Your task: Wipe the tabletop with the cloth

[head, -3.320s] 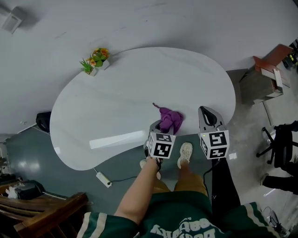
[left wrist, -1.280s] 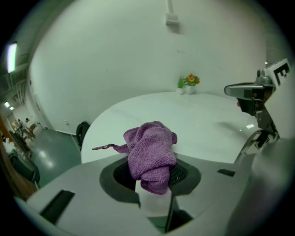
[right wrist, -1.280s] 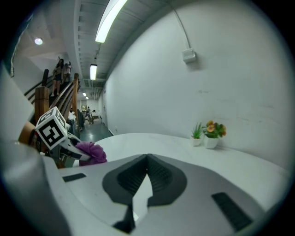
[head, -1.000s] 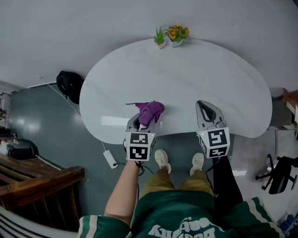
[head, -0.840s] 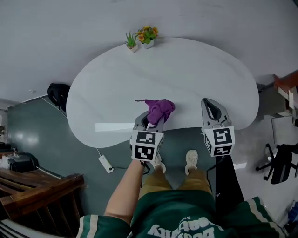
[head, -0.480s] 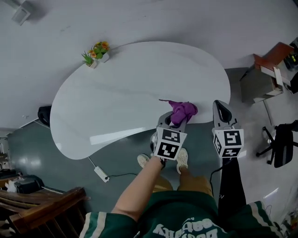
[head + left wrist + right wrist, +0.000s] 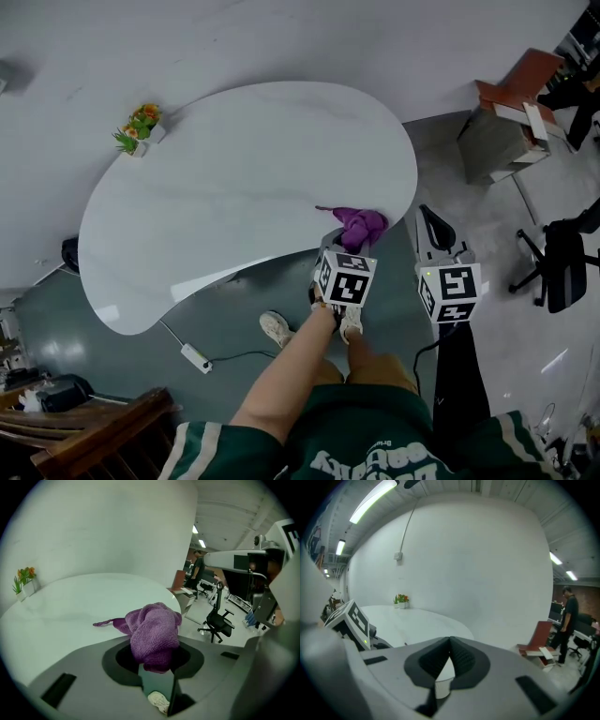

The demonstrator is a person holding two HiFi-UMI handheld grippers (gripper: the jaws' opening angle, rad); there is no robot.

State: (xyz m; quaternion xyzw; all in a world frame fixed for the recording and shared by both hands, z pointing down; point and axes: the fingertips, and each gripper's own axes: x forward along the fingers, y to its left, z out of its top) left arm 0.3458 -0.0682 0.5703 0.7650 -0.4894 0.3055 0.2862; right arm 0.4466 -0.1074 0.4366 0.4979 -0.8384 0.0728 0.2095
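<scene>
tabletop (image 7: 234, 187): big white bean-shaped slab, smooth and kinda glossy. It looks bare apart from the cloth and the plants. I can't spot any dirt on it from the head view.

right gripper (image 7: 429, 225): jaws pressed together with nothing in them. It hangs off the right end of the table, over the floor. In the right gripper view (image 7: 449, 653) you only see the table behind it, so it's just along for the ride.

left gripper (image 7: 345, 251): clamped onto the cloth. The left gripper view (image 7: 157, 667) shows the purple wad stuffed right between the jaws and bulging out over the tips.

cloth (image 7: 152, 632): purple knit thing, bunched up. It sits on the tabletop at the near edge, close to the right end (image 7: 359, 225), with one thin tail trailing off to the left.

cloth, handling: my guess is soft, floppy and weighs nothing, so it can't break. It'll drag a bit on that slick top instead of sliding clean. Best hold is deep in the fat middle of the bunch, like now. Grab the skinny tail and it'd just flop around and not wipe anything.

potted plants (image 7: 139, 128): two little ones at the far left rim, well apart from the cloth.

vs earlier: a second ago the cloth was toward the left of the near edge. Now it's over by the right end, so it got swept along that edge. The grip looks the same. The right gripper's tip was over the table rim back then, and now it's clear of it.
</scene>
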